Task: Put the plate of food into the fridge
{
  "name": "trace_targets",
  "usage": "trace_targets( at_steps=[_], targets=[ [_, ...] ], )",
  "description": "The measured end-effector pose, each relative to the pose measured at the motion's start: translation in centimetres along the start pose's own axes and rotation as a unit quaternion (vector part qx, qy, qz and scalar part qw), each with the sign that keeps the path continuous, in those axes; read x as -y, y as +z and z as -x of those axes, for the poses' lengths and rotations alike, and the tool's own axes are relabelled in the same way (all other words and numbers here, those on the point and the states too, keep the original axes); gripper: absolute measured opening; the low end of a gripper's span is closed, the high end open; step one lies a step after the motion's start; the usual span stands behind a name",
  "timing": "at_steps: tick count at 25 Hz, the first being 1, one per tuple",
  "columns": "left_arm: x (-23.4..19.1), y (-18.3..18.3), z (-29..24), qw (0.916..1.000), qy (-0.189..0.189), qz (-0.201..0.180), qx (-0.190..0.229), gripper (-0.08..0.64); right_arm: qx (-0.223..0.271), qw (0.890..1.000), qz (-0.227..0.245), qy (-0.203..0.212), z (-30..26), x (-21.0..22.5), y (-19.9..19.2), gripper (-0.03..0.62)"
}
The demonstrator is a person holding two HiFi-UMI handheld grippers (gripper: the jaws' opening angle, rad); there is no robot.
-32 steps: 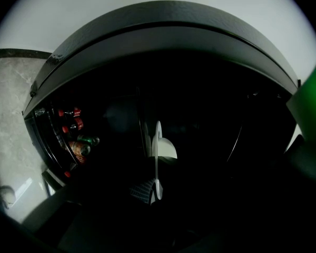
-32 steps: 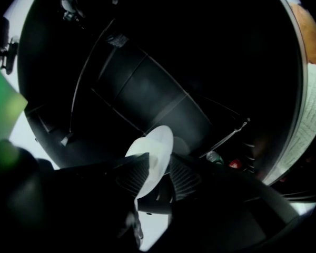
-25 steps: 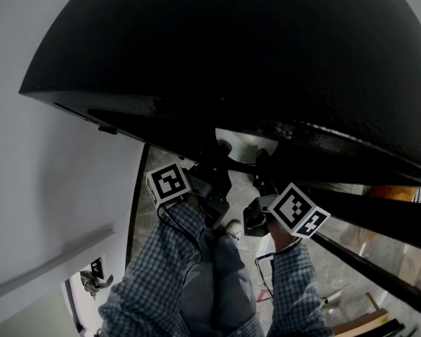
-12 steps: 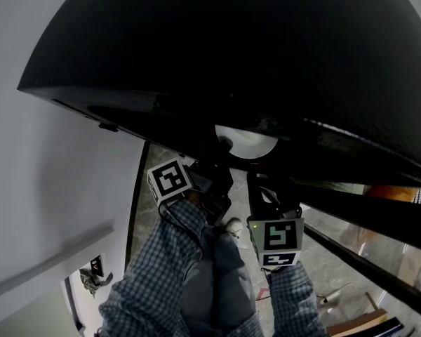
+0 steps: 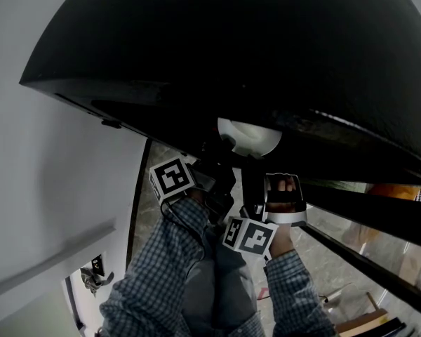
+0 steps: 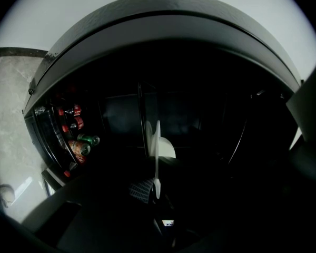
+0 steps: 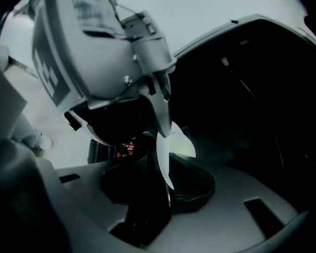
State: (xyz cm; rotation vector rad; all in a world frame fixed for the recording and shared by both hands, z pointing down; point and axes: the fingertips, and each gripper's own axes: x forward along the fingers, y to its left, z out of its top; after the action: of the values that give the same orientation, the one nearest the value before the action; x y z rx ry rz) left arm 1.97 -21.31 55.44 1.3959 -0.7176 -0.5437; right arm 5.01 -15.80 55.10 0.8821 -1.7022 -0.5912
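Note:
The white plate (image 5: 249, 136) is held at the dark mouth of the fridge (image 5: 266, 55), and I cannot make out the food on it. In the left gripper view the plate (image 6: 157, 151) stands edge-on between the jaws of my left gripper (image 6: 154, 190), which is shut on its rim. My right gripper (image 7: 166, 191) has the same rim (image 7: 166, 147) between its jaws and looks shut on it. In the head view the left gripper (image 5: 212, 161) and the right gripper (image 5: 251, 188) sit side by side under the plate.
Several drink cans and bottles (image 6: 76, 136) fill the fridge door shelves on the left. The left gripper's grey body (image 7: 95, 51) fills the upper left of the right gripper view. A marble floor (image 5: 144, 181) and a white wall (image 5: 49, 188) lie beside the fridge.
My right gripper has rolled and shifted left toward the plate, so its marker cube now sits lower and closer in. The plate has edged slightly deeper. The left gripper has barely moved.

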Motion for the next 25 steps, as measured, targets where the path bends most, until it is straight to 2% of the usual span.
trace_targets(
  at_steps=[2, 4, 5, 8, 11, 15, 25],
  targets=[
    [0.0, 0.0, -0.1, 1.0000, -0.003, 0.004, 0.000, 0.021, -0.011, 1.000, 0.021, -0.008, -0.4, -0.1, -0.1, 0.129],
    [0.2, 0.0, -0.1, 0.9999, -0.009, 0.007, 0.000, 0.021, -0.023, 0.999, 0.035, -0.024, -0.8, -0.3, -0.5, 0.050],
    [0.2, 0.0, -0.1, 0.9999, -0.010, 0.007, 0.000, 0.021, -0.027, 0.998, 0.043, -0.028, -0.9, -0.4, -0.6, 0.034],
    [0.0, -0.1, -0.1, 1.0000, -0.005, 0.006, -0.001, 0.021, -0.037, 0.997, 0.066, -0.026, -0.7, 0.1, -0.5, 0.028],
    [0.0, 0.0, 0.0, 0.9999, -0.007, 0.007, -0.001, 0.021, -0.039, 0.997, 0.062, -0.031, -0.8, 0.5, -0.2, 0.028],
    [-0.5, 0.2, 0.1, 0.9998, 0.010, -0.015, -0.003, 0.021, -0.045, 0.997, 0.051, -0.029, -0.8, 0.5, -0.2, 0.026],
    [1.4, -0.8, 0.5, 0.9993, -0.029, -0.013, -0.020, 0.023, -0.054, 0.998, 0.030, -0.017, -1.1, 0.6, -0.7, 0.026]
  ],
)
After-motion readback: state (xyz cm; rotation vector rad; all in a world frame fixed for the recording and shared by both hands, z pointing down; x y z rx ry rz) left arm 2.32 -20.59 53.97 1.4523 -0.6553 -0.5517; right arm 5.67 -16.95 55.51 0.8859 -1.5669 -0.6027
